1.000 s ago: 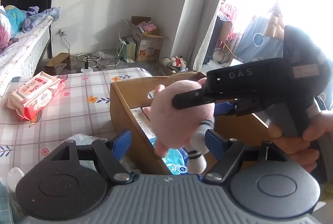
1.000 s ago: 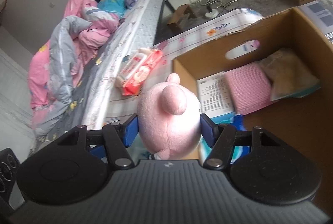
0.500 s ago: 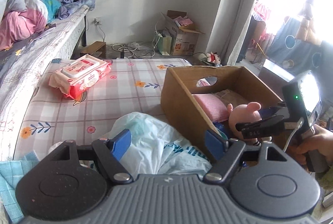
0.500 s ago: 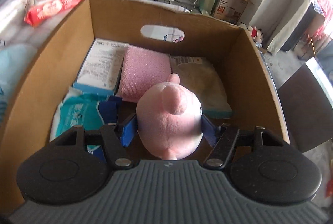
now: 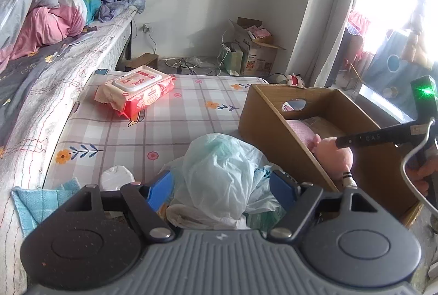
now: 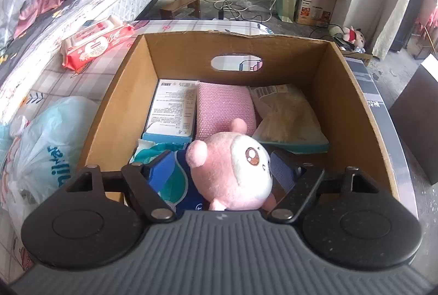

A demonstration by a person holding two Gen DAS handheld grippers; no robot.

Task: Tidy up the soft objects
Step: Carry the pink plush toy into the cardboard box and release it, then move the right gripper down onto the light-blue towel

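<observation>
Cardboard box (image 6: 353, 92) held pink plush toy (image 6: 232, 171), pink sponge (image 6: 224, 108), packets; right gripper (image 6: 221, 171) released around plush; left gripper (image 5: 221, 185) released over plastic bag (image 5: 219, 166), seen left-wrist only

Left tool (image 5: 221, 182) jaws apart, straddling crumpled pale-green plastic bag (image 5: 219, 171) on checked floral desk (image 5: 153, 130). Red wet-wipes pack (image 5: 137, 92) further back on desk, well apart from bag. Cardboard box (image 5: 273, 139) right of bag, hand-hole in far wall. Pink plush toy (image 5: 332, 155) inside box, right tool (image 5: 383, 137) above it; grip state unclear. Folded blue cloth (image 5: 32, 202) at near-left edge.
</observation>
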